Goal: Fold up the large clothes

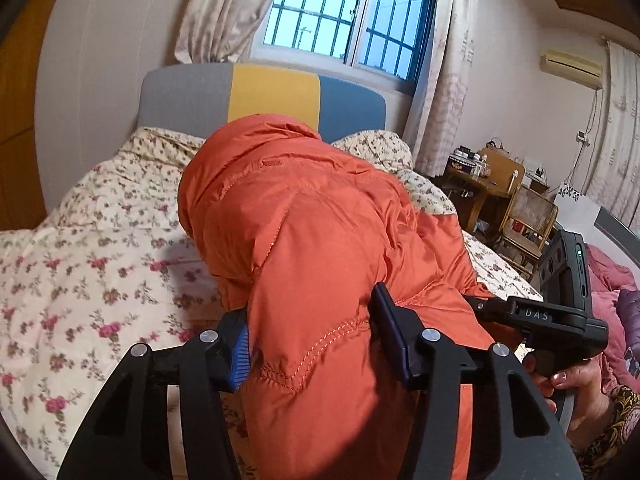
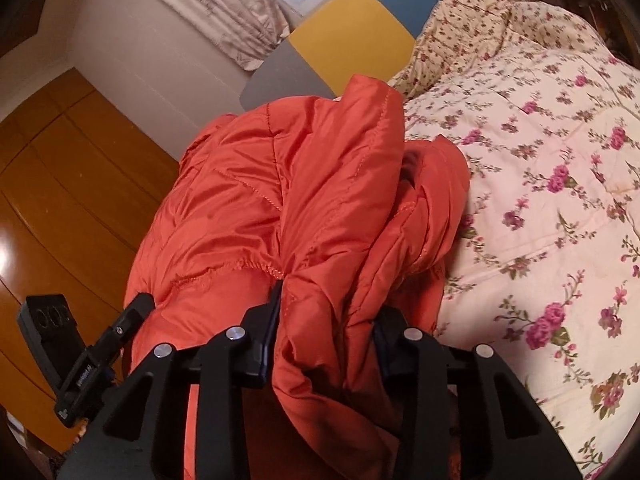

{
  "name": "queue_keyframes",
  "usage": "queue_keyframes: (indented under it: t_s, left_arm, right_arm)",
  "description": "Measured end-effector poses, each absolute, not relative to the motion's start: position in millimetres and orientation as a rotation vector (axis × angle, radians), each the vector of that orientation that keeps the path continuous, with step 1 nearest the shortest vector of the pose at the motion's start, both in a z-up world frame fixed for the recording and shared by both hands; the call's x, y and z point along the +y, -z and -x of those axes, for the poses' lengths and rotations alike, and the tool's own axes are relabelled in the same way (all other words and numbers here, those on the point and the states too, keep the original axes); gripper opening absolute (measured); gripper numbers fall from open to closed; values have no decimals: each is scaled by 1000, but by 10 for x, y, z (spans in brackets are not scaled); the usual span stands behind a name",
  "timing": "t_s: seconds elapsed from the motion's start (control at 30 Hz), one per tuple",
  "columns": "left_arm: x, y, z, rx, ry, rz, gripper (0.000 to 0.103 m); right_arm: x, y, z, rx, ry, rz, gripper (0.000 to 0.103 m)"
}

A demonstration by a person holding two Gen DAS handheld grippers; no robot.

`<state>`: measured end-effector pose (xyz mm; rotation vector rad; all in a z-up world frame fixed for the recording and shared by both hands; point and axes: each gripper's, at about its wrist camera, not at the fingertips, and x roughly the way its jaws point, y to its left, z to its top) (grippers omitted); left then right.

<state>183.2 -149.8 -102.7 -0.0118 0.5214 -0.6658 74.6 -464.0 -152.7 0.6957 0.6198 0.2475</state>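
Two grippers, left gripper [image 1: 310, 344] and right gripper [image 2: 326, 338], each clench thick folds of an orange puffer jacket [image 1: 312, 216] lifted above the floral bed [image 1: 80, 264]. It looks light, soft, slippery; stitched seams offer firmer holds.

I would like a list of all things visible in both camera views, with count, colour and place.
Padded jacket: one, orange, bunched on the bed, held by both grippers.
Quilt: one, cream with pink flowers, covering the bed.
Headboard: one, grey, yellow and blue panels, under the window.
Window: one, blue bars, behind the bed.
Curtains: pale patterned, at both sides of the window.
Wardrobe: wooden, orange-brown, beside the bed.
Air conditioner: one, cream, high on the wall.
Chair: one, wooden, beside the bed.
Left gripper: black, clamping the jacket.
Right gripper: black, clamping the jacket.
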Motion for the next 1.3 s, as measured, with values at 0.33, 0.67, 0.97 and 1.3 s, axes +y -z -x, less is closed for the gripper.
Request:
queue_keyframes:
  t_s: [0.33,0.67,0.97,1.3]
  left_arm:
    - [-1237,1370,-2020,677,647,70,67]
    - [-1252,1569,-2073,738,688,109,77]
    - [-1317,1105,-1768,495,693,6,54]
    - [-621,766,-1667,383,611,37,53]
  right_arm:
    - [-4622,1674,-966,836,-192,-627,95]
    - [-4559,1843,-1297,885,-434,-754,61]
    - [-4447,1550,-1007,690,-494,-748,54]
    - [-3663,1157,-1400,645,-570,-620,53]
